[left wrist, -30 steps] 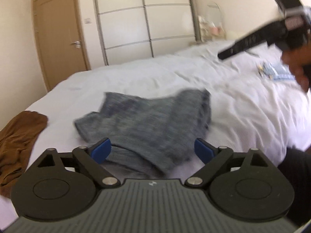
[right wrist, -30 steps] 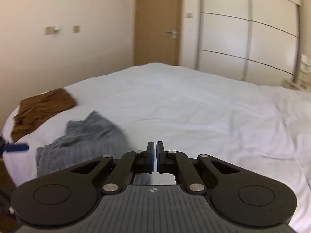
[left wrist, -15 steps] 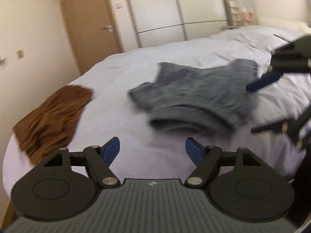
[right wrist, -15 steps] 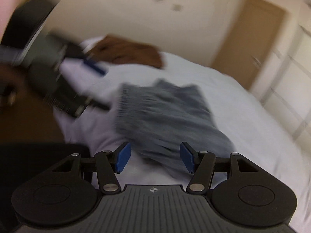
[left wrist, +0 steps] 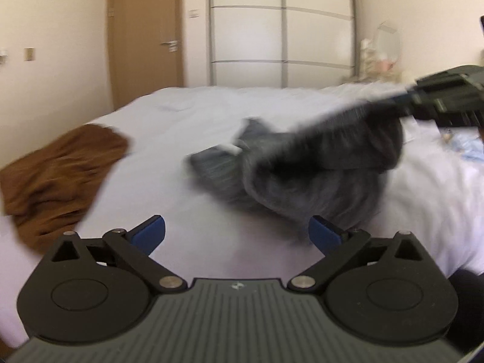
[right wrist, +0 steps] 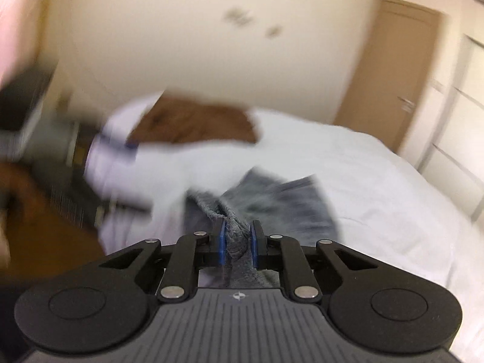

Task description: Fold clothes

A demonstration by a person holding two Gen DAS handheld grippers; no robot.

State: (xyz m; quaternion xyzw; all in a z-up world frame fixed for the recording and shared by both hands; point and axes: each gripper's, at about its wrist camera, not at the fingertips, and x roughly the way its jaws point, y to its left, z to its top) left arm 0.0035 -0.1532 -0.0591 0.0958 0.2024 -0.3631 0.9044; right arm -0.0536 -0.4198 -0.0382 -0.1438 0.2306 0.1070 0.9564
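A grey knitted garment lies crumpled on the white bed, its right edge lifted and blurred. My right gripper is shut on a thick fold of that grey garment. In the left wrist view the right gripper's dark body reaches in from the right with the cloth hanging from it. My left gripper stands open just short of the garment, with nothing between its blue pads. A brown garment lies bunched at the bed's left edge.
A wooden door and white sliding wardrobe stand beyond the bed. Small light-blue items lie on the sheet at far right. In the right wrist view the brown garment sits near the bed's corner, with the blurred left gripper's body beside it.
My right gripper has closed on the grey garment's edge and is lifting it. The left gripper stays open and has swung back toward the cloth.
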